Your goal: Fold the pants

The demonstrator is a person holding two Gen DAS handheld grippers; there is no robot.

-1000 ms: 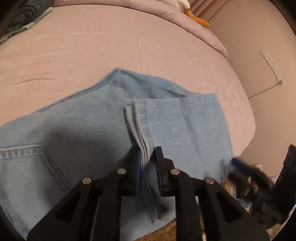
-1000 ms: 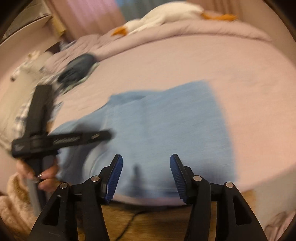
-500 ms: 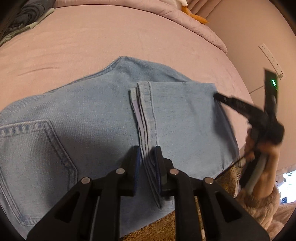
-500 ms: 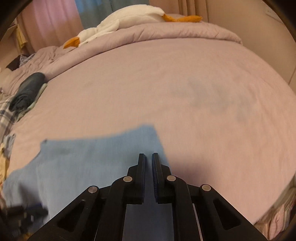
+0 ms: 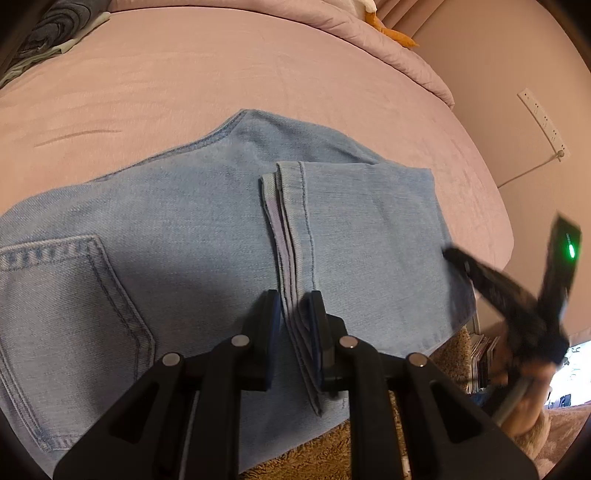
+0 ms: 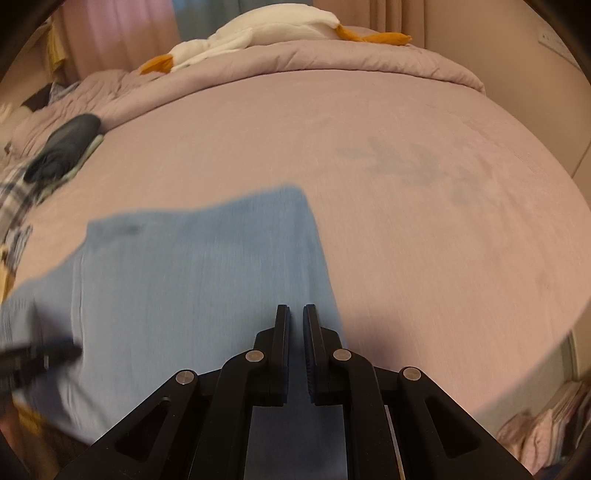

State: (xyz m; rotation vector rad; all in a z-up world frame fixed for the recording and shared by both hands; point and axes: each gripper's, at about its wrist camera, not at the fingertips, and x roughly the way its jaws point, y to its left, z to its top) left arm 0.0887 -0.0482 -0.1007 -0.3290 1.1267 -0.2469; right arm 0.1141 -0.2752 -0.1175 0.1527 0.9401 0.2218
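The left gripper [image 5: 292,314] had its two fingers [image 5: 269,314] standing apart on either side of the stacked leg hems [image 5: 291,229], a narrow gap showing on the left, so whether they still pinched the denim could not be told. That hem edge ran as a long stitched band from the fingers straight up the middle of the left wrist frame, which made its long axis line up with the gripper's own direction; any next fold would likely turn on this edge, and the left hand sat nearer to it. The pants [image 5: 166,229] lay flat on the bed [image 5: 221,66], light blue denim, already doubled over, with a back pocket [image 5: 66,295] at the left of the frame and the folded side toward the right. In the right wrist frame, the right gripper [image 6: 296,347] had its fingers [image 6: 282,343] drawn nearly together with only a slit between them, and nothing clearly held; it hung over the lower right corner of the blurred pants. The bed cover looked soft and matte pink. A white stuffed goose [image 6: 258,33] rested along the top edge, and dark rolled clothes [image 6: 66,144] at upper left.
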